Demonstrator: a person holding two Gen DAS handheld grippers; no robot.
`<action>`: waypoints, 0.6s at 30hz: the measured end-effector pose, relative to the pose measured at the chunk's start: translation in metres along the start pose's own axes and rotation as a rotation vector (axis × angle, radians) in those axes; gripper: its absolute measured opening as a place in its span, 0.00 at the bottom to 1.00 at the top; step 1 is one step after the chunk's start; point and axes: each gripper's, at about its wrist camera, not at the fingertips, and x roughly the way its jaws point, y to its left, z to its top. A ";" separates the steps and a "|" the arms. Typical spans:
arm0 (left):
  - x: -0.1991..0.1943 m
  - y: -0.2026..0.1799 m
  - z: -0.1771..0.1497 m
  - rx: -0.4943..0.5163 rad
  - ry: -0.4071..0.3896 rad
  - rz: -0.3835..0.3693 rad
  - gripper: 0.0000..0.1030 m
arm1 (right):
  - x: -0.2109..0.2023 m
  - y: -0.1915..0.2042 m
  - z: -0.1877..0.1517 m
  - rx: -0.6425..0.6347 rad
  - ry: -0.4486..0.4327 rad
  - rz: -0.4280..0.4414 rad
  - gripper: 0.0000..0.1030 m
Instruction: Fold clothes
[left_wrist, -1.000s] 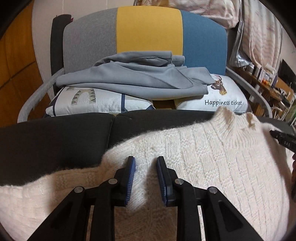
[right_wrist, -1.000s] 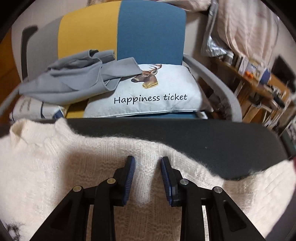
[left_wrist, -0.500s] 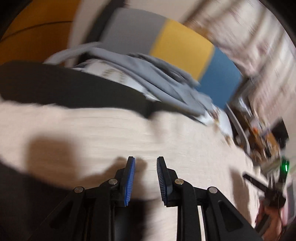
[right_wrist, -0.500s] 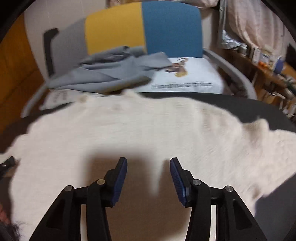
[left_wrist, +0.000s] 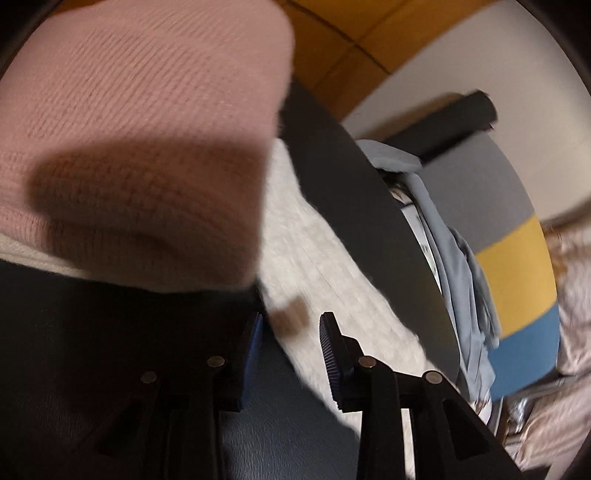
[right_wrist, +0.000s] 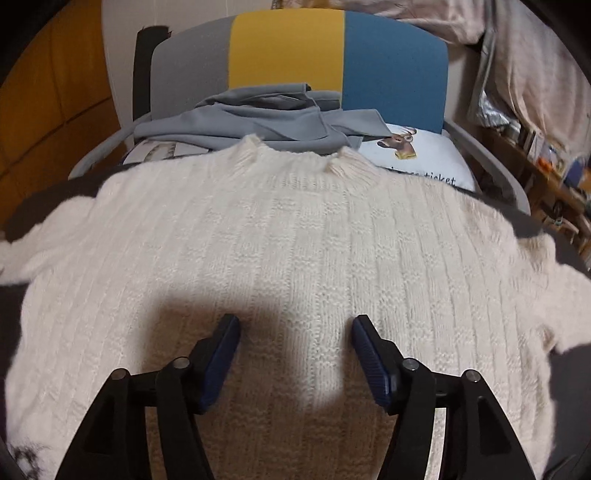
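Note:
A cream ribbed knit sweater (right_wrist: 295, 236) lies spread flat on a dark tabletop (right_wrist: 48, 199), its collar (right_wrist: 295, 155) at the far edge. My right gripper (right_wrist: 295, 325) hovers over the middle of the sweater's body, open wide, with nothing between its fingers. The left wrist view is tilted and blurred. There my left gripper (left_wrist: 291, 328) stands open at the sweater's (left_wrist: 317, 266) near-left part, over the dark tabletop (left_wrist: 354, 199). A pink knitted fabric (left_wrist: 122, 122) fills the upper left, lying over the cream knit. I cannot tell whether it is a garment or a sleeve.
Behind the table stands a chair with a grey, yellow and blue back (right_wrist: 288, 48). A crumpled grey garment (right_wrist: 258, 118) and a deer-print pillow (right_wrist: 417, 151) lie on its seat. Cluttered shelves (right_wrist: 546, 166) stand at the right and an orange-brown wall panel (right_wrist: 44, 103) at the left.
My left gripper has swung left and rolled, bringing pink knit into view. My right gripper has drawn back from the shoulder to the sweater's body and opened wider.

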 end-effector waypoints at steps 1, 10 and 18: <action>0.002 -0.001 0.002 0.006 -0.014 0.020 0.31 | 0.001 0.001 0.001 -0.007 -0.001 -0.008 0.63; 0.020 -0.008 0.015 0.006 -0.061 0.025 0.35 | 0.000 0.003 0.002 -0.008 -0.005 -0.017 0.65; 0.021 -0.019 0.022 0.006 -0.082 -0.011 0.13 | 0.000 0.003 0.002 -0.008 -0.006 -0.016 0.65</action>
